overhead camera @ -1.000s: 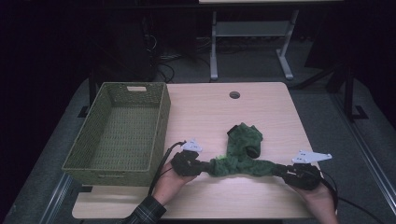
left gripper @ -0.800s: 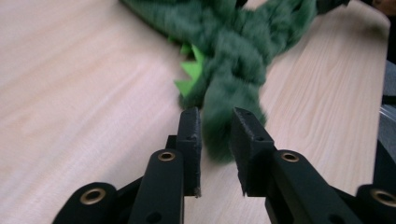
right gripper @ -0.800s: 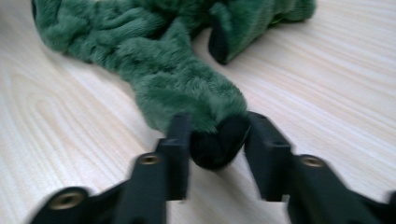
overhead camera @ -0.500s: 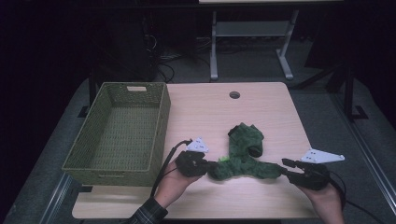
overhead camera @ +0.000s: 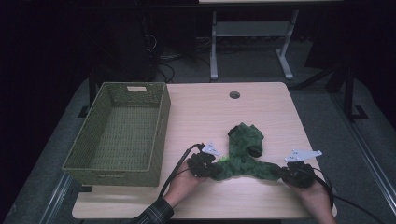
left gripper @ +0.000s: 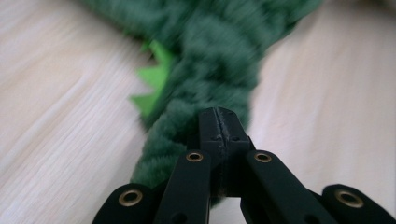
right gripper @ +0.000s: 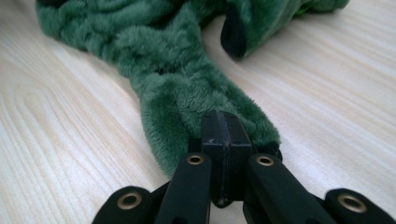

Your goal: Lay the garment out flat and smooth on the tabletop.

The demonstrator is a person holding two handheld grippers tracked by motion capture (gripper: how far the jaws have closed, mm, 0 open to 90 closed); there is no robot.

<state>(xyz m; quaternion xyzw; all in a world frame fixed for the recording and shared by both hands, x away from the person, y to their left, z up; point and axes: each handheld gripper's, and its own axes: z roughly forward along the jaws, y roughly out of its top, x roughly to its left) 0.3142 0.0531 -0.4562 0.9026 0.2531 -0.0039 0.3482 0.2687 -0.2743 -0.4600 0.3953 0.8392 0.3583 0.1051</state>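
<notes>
A green plush piece (overhead camera: 243,154) lies on the wooden table (overhead camera: 210,107), stretched between my two grippers, with a bunched part reaching toward the far side. My left gripper (overhead camera: 208,165) pinches its left end; in the left gripper view the jaws (left gripper: 218,114) meet on the fuzzy fabric (left gripper: 210,60), beside small light-green spikes (left gripper: 152,84). My right gripper (overhead camera: 285,171) pinches the right end. Its jaws have just closed, and in the right gripper view they (right gripper: 224,119) meet on the tip of the plush (right gripper: 187,93).
A woven green basket (overhead camera: 116,175) stands on the left part of the table, a short way from my left gripper. A round cable hole (overhead camera: 234,94) sits near the far edge. Cables trail from both grippers toward the table's near edge.
My left gripper has slid a little to the right along the table. The right gripper drew outward, then came back in onto the plush's end. The plush stays between them.
</notes>
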